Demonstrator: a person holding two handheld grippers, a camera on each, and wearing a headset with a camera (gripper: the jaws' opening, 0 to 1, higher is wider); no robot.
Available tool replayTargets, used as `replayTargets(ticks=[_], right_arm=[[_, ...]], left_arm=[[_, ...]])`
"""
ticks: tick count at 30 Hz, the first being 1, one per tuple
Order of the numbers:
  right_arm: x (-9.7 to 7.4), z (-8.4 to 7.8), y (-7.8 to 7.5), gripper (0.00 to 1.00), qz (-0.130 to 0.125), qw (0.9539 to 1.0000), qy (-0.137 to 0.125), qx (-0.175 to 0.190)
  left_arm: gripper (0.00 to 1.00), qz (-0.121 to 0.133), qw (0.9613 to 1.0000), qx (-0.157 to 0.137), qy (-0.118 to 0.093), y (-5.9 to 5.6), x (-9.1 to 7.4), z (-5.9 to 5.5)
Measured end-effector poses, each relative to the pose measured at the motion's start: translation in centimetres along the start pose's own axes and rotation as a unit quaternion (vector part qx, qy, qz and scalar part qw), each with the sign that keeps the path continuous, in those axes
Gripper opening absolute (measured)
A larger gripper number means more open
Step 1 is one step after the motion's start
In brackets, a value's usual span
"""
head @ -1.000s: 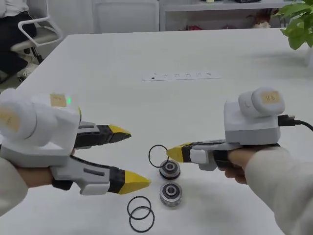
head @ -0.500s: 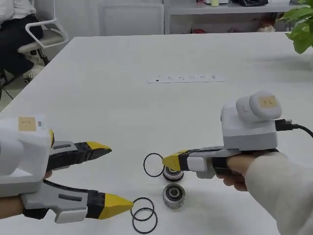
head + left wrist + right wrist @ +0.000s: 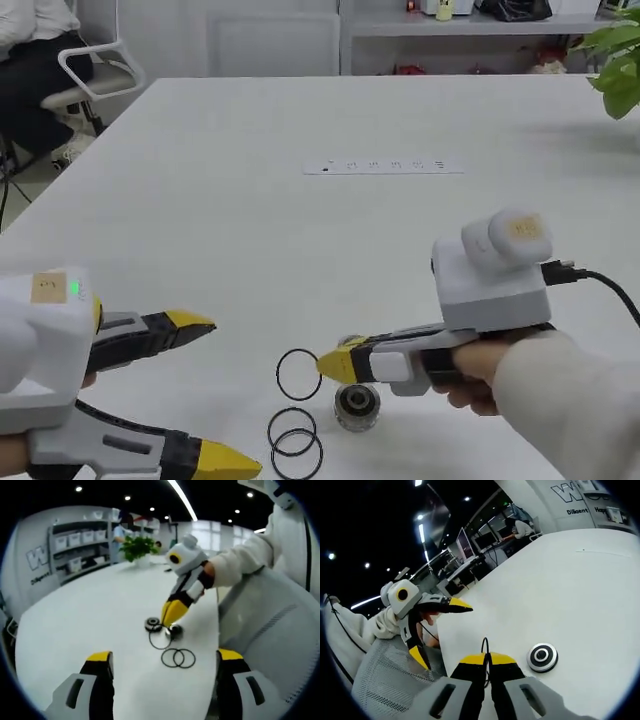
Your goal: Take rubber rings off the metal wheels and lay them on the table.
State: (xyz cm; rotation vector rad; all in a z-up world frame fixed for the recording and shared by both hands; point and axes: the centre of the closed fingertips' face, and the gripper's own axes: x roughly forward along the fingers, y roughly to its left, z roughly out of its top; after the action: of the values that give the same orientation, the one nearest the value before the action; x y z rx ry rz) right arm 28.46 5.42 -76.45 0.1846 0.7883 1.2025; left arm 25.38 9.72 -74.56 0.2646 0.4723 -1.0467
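My right gripper [image 3: 333,365] is shut on a black rubber ring [image 3: 300,373], which sticks out to the left of its yellow tips. In the right gripper view the ring [image 3: 485,647] stands edge-on between the shut jaws of the right gripper [image 3: 487,657]. One metal wheel [image 3: 357,403] lies just in front of that gripper; a second wheel [image 3: 152,625] sits beside it, seen in the left gripper view. Two loose rings [image 3: 295,440] lie overlapping on the white table [image 3: 250,200]. My left gripper [image 3: 212,393] is open at the lower left with nothing between its jaws.
A white strip with sockets [image 3: 385,165] lies flat at mid-table. A green plant [image 3: 615,70] stands at the far right corner. An office chair [image 3: 95,70] with a seated person is beyond the table's left end.
The left gripper has drawn back toward the lower left, away from the wheels. The right gripper, still shut on the ring, has come lower over the far wheel. The head camera has shifted.
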Motion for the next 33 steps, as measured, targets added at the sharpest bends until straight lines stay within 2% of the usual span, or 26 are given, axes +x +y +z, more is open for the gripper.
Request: replayTargets(ticks=[10, 17, 27, 33], right_arm=[[0.9, -2.3, 1.4, 0.00, 0.030, 0.9983, 0.049, -0.001], [1.1, -3.3, 1.7, 0.00, 0.038, 0.9968, 0.071, 0.002], [1.1, -3.9, 1.5, 0.00, 0.032, 0.9960, 0.083, 0.003], [1.0, -3.9, 1.2, 0.00, 0.028, 0.9958, 0.086, 0.016]], left_arm=[[0.85, -0.007, 1.0000, -0.003, 0.006, -0.3, 0.2, -0.3], [0.83, -0.007, 0.9999, -0.003, 0.007, -0.3, 0.3, -0.3], [0.82, -0.007, 0.9999, -0.003, 0.009, -0.3, 0.2, -0.3], [0.81, -0.007, 0.9999, -0.004, 0.011, -0.3, 0.3, -0.4]])
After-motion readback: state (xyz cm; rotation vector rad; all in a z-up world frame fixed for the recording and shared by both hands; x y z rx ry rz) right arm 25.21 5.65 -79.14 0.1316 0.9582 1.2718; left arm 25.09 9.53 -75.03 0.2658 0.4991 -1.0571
